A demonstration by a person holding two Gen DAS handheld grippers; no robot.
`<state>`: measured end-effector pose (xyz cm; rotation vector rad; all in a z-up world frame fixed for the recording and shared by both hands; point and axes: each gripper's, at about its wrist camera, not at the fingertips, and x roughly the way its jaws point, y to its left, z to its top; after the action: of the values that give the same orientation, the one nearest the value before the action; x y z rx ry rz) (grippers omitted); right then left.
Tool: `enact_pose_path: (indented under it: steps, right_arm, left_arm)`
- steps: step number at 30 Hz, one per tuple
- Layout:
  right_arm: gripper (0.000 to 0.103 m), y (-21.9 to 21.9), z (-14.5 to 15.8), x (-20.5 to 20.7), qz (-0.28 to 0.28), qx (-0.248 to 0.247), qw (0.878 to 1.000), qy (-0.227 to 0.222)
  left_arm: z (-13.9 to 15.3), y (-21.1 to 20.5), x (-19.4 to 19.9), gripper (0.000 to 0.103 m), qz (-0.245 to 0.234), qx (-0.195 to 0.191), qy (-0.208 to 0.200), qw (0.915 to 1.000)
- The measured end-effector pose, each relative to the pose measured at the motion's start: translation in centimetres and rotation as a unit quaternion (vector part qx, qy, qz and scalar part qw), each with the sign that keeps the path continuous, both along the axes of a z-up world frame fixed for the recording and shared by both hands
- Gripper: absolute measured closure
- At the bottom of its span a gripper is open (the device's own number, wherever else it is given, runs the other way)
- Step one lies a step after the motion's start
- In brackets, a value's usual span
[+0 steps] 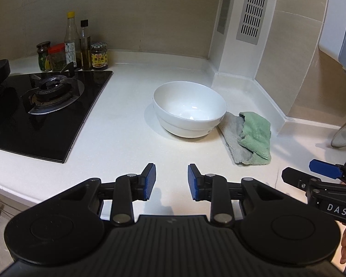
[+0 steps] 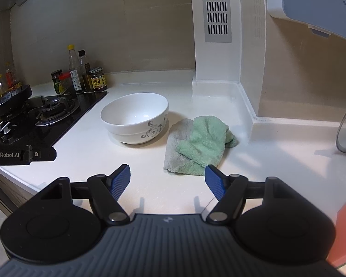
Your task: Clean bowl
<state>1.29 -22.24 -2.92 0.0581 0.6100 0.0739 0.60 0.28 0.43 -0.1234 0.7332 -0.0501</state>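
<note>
Looking along the left gripper (image 1: 171, 182), the view shows its two blue pads standing apart over bare white counter (image 1: 117, 136), with nothing between them. The white bowl (image 1: 189, 108) sits upright on the counter ahead, empty and glossy inside; a small grey mark shows low on its right flank, too much on the curve to read. Just right of the bowl, and seemingly touching its base, lies a crumpled green cloth (image 1: 256, 133) on a grey one (image 1: 235, 138). At the right edge the right gripper (image 1: 320, 173) juts in, only one blue pad and part of its black frame showing, and a glass lid (image 1: 343, 131) is cut off by the frame. To the left is a black stove (image 1: 41, 110); behind it stands a cluster of bottles and jars (image 1: 73, 50), their labels hard to make out. From the right gripper (image 2: 167, 181), the blue pads are spread wide over the counter, holding nothing; the right pad overlaps the near edge of the cloth (image 2: 203, 143) in the picture, though contact cannot be told. The bowl (image 2: 135, 117) stands left of the cloth, and here its side shows a grey scroll pattern. The left gripper (image 2: 43, 154) enters at the left edge, its pads hidden.
</note>
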Motion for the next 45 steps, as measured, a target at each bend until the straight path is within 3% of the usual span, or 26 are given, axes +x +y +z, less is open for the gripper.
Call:
enact_pose_path:
  steps: [45]
  right_arm:
    - [0.035,0.1,-0.7,0.2,0.004,0.003,1.0,0.009]
  left_arm:
    - [-0.8,-1.1,-0.1,0.067,-0.017,0.002,0.009,0.9998]
